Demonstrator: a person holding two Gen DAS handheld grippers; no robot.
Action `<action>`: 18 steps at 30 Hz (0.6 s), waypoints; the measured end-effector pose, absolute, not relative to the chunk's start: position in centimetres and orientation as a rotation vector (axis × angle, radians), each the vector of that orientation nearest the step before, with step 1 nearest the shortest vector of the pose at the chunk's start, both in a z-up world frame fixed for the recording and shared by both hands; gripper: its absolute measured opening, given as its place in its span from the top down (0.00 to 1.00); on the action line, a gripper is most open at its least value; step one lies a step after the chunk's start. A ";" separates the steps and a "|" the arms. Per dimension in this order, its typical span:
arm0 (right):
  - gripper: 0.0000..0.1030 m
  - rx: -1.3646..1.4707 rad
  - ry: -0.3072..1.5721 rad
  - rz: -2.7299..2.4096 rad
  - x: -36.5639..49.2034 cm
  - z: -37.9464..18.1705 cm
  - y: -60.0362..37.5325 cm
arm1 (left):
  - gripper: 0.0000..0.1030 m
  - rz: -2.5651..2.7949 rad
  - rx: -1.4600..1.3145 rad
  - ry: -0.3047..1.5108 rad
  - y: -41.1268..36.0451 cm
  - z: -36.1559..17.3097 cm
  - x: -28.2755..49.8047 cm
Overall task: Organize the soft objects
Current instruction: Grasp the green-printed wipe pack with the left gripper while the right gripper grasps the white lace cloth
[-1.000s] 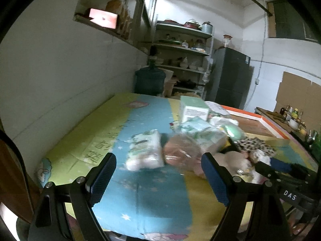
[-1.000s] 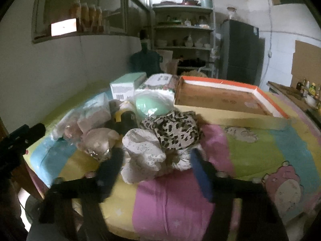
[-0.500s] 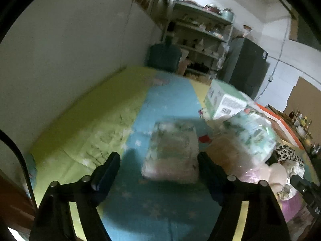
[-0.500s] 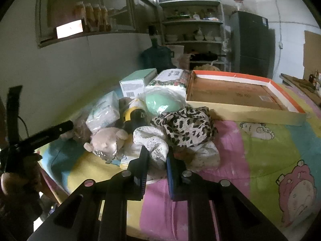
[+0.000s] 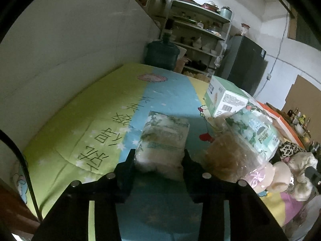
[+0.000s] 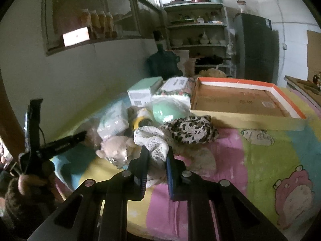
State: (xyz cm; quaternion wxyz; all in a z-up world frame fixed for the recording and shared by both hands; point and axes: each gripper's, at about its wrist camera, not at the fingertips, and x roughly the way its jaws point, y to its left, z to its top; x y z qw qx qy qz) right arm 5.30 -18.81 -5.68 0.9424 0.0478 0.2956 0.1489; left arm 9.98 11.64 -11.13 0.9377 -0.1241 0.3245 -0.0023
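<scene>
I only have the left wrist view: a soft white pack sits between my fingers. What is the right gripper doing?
Observer: The right gripper is shut on the white spotted cloth, which bunches up between its fingers.
Operator: Where does that cloth lie in the pile?
Observer: At the near edge, right against the leopard-print cloth, with the pink plush toy on its left.
Operator: Any container free for the soft things?
Observer: Yes. The shallow orange-rimmed cardboard box behind the pile shows only its bare cardboard floor.
Operator: And my left gripper, seen from that side?
Observer: The left gripper shows only partly at the left edge, held in a sleeved hand; its pack is hidden there.
</scene>
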 end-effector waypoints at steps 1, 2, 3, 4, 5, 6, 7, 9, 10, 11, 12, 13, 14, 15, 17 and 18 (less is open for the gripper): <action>0.85 0.101 0.598 0.310 5.2 -5.4 -19.0 | 0.59 0.001 -0.256 0.656 11.8 -11.0 9.8; 0.85 0.105 0.592 0.318 5.2 -5.0 -19.1 | 0.59 0.008 -0.256 0.645 12.0 -10.7 9.5; 0.85 0.108 0.587 0.323 5.1 -4.7 -19.2 | 0.59 0.012 -0.255 0.636 12.0 -10.4 9.3; 0.85 0.112 0.584 0.330 5.1 -4.5 -19.3 | 0.59 0.017 -0.254 0.625 12.2 -10.0 9.1; 0.85 0.119 0.579 0.338 5.1 -4.1 -19.6 | 0.59 0.018 -0.253 0.617 12.2 -9.7 9.0; 0.85 0.123 0.575 0.344 5.1 -3.8 -19.8 | 0.59 0.018 -0.251 0.605 12.3 -9.2 8.7; 0.85 0.125 0.572 0.348 5.1 -3.5 -19.8 | 0.59 0.017 -0.247 0.597 12.2 -8.7 8.5; 0.85 0.134 0.559 0.361 5.2 -2.8 -20.1 | 0.59 0.014 -0.234 0.575 12.0 -7.6 8.1; 0.85 0.140 0.549 0.369 5.2 -2.3 -20.4 | 0.59 0.011 -0.225 0.563 11.9 -7.0 8.0; 0.85 0.143 0.541 0.376 5.3 -1.9 -20.6 | 0.59 0.010 -0.220 0.557 11.8 -6.6 7.8; 0.85 0.147 0.531 0.382 5.4 -1.5 -20.8 | 0.59 0.007 -0.214 0.548 11.6 -6.0 7.7; 0.85 0.150 0.526 0.385 5.5 -1.2 -21.0 | 0.59 0.004 -0.210 0.541 11.4 -5.6 7.6; 0.85 0.158 0.516 0.393 5.6 -0.6 -21.3 | 0.59 -0.007 -0.204 0.530 11.2 -4.9 7.6; 0.85 0.163 0.509 0.400 5.7 -0.2 -21.6 | 0.59 -0.014 -0.200 0.523 11.0 -4.5 7.6; 0.85 0.175 0.494 0.416 5.9 0.6 -22.1 | 0.59 -0.032 -0.191 0.505 10.4 -3.4 7.6; 0.85 0.180 0.489 0.423 6.0 0.9 -22.4 | 0.59 -0.040 -0.187 0.500 10.1 -3.1 7.7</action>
